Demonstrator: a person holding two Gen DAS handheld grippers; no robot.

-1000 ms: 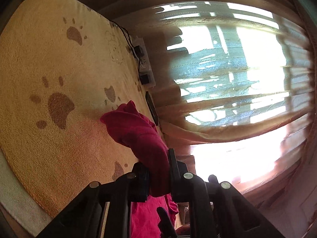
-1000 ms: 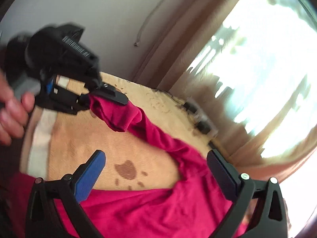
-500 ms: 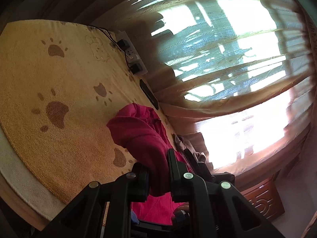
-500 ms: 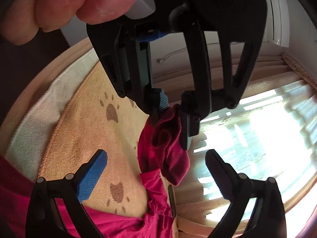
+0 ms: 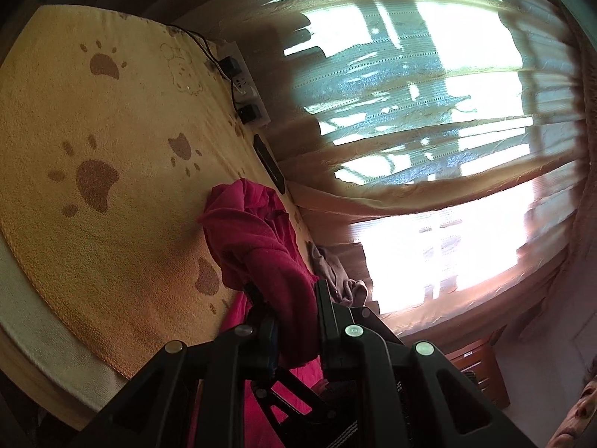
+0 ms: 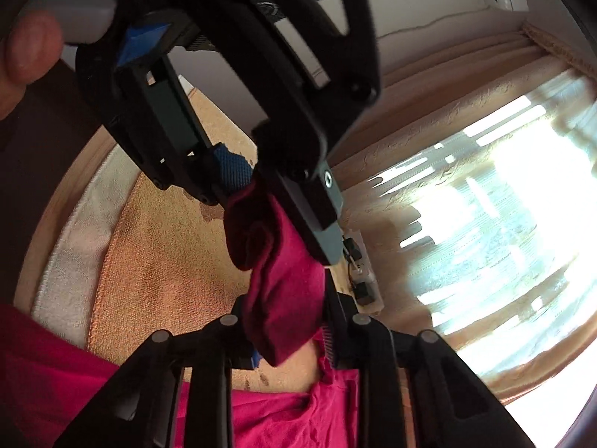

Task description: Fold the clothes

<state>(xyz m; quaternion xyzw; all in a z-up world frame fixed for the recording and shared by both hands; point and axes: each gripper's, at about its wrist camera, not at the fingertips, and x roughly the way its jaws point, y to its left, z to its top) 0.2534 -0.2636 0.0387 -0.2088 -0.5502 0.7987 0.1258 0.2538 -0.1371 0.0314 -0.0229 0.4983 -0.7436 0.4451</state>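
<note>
A crimson garment [image 5: 261, 239] hangs bunched over a yellow paw-print towel [image 5: 112, 224]. In the left wrist view my left gripper [image 5: 291, 298] is shut on a thick fold of it. In the right wrist view my right gripper [image 6: 285, 317] is shut on the same hanging fold of the garment [image 6: 283, 283], just below the left gripper [image 6: 257, 190], which pinches the cloth from above. The rest of the garment lies spread along the bottom of that view. A person's thumb [image 6: 33, 44] holds the left gripper's handle.
A white power strip [image 5: 246, 89] with plugs and a dark flat device [image 5: 269, 164] lie along the towel's far edge. A sheer curtain [image 5: 410, 186] covers a bright window. A brown cloth [image 5: 332, 268] lies by the curtain, and a wooden cabinet [image 5: 477, 366] stands beyond.
My right gripper was open and has come up under the left one and shut on the hanging fold. The left gripper keeps its hold and has shifted little.
</note>
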